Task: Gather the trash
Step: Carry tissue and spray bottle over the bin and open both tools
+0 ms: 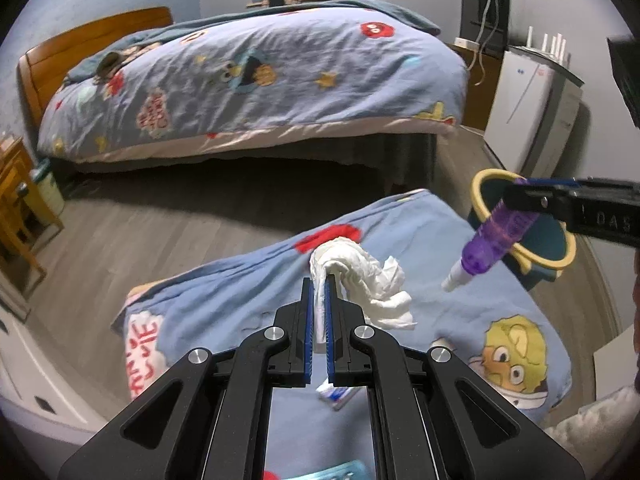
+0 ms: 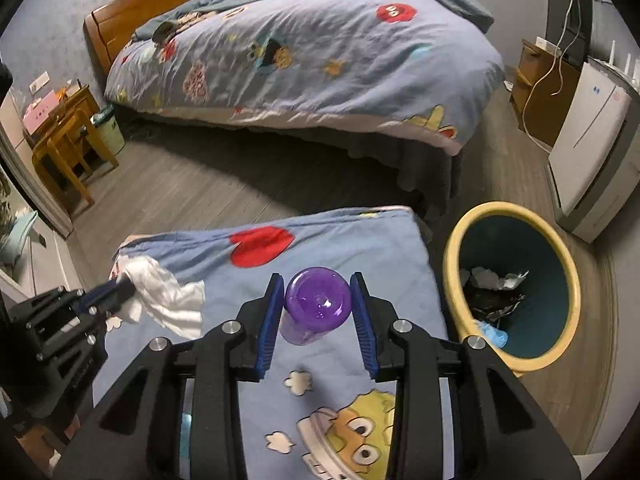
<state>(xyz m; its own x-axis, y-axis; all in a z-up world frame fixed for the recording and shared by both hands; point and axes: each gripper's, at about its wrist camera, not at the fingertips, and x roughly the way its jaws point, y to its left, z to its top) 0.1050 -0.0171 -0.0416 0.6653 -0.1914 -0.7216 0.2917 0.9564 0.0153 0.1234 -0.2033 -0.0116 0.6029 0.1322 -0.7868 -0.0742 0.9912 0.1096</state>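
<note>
My left gripper [image 1: 319, 280] is shut on a crumpled white tissue [image 1: 372, 280] and holds it over the blue cartoon blanket [image 1: 224, 300]. The tissue also shows in the right wrist view [image 2: 168, 300] with the left gripper [image 2: 122, 288] on it. My right gripper [image 2: 318, 280] is shut on a purple bottle [image 2: 316, 304], seen bottom first. In the left wrist view the purple bottle [image 1: 496, 236] hangs tilted with its white cap down, near the bin rim. The yellow-rimmed blue trash bin [image 2: 452, 264] stands on the floor to the right and holds several scraps.
A small white and blue wrapper [image 1: 334, 394] lies on the blanket under my left gripper. A large bed [image 2: 320, 52] stands behind across a strip of wooden floor [image 2: 200, 184]. A white appliance [image 2: 592, 152] is at the right wall. Wooden furniture [image 2: 68, 136] is at the left.
</note>
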